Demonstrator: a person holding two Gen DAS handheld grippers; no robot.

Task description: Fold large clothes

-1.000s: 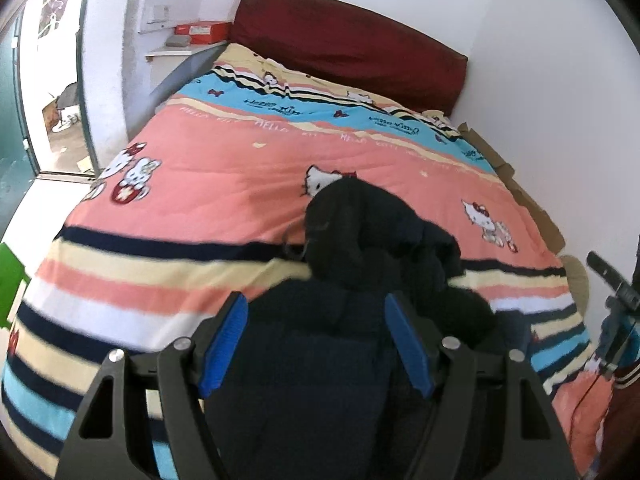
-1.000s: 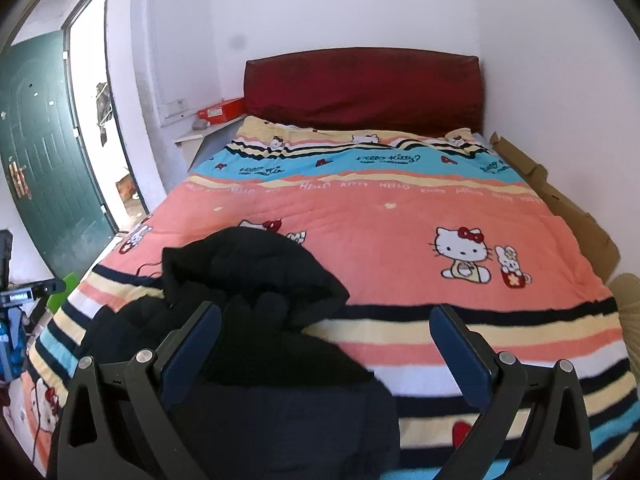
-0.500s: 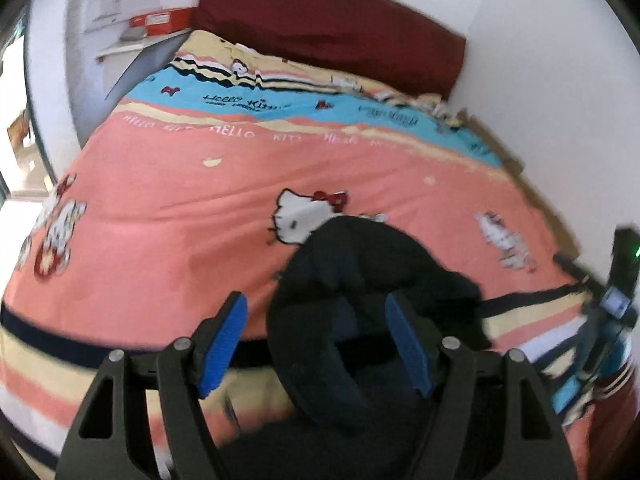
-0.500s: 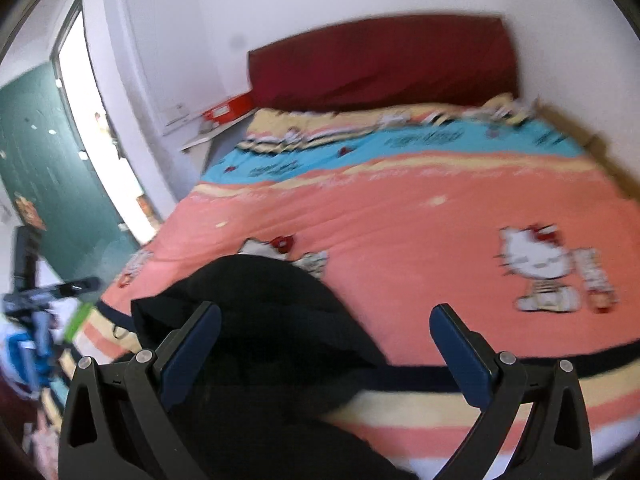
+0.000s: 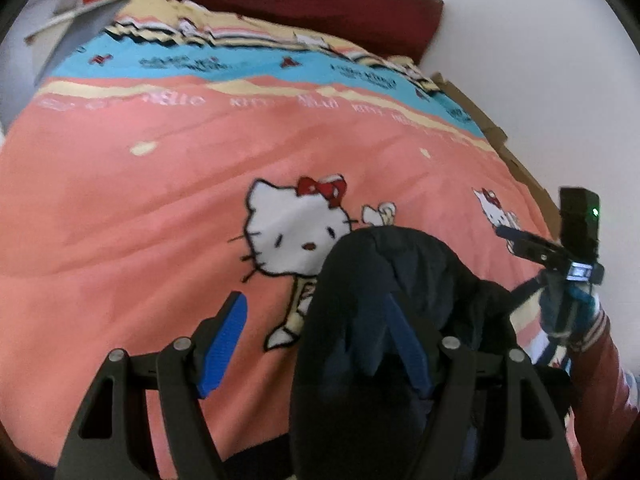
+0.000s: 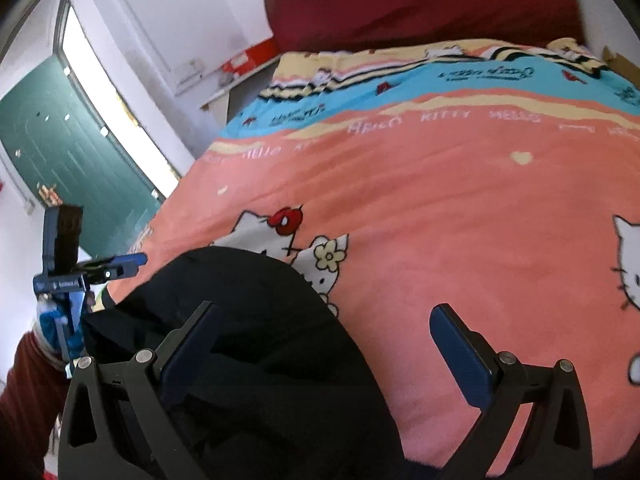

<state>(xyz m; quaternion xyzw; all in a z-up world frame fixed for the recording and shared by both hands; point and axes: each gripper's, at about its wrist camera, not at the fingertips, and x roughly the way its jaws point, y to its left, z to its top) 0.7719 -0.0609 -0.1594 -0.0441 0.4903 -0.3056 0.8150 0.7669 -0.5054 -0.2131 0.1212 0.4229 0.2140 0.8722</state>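
Observation:
A dark jacket [image 5: 380,280] lies bunched on the pink cartoon-cat blanket [image 5: 140,220], its rounded hood end pointing up the bed. My left gripper [image 5: 316,340] hangs open just above it, one blue pad over the blanket, the other over the hood's edge. In the right wrist view the jacket [image 6: 248,300] fills the lower left. My right gripper [image 6: 324,348] stands wide open there, its left pad above the fabric, its right pad above bare blanket [image 6: 460,220]. Neither grips cloth. Each gripper shows in the other's view: right gripper [image 5: 568,256], left gripper [image 6: 72,272].
A dark red headboard [image 6: 420,4] closes the far end of the bed. A shelf with a red box [image 6: 244,60] and a green door [image 6: 60,152] are on the left. Cardboard [image 5: 500,136] lines the right wall. Red sleeves [image 5: 592,360] hold the grippers.
Both grippers have moved forward and down along the jacket to its hood end, tilting more steeply at the bed. Jaws have kept the same width. The jacket lies as before.

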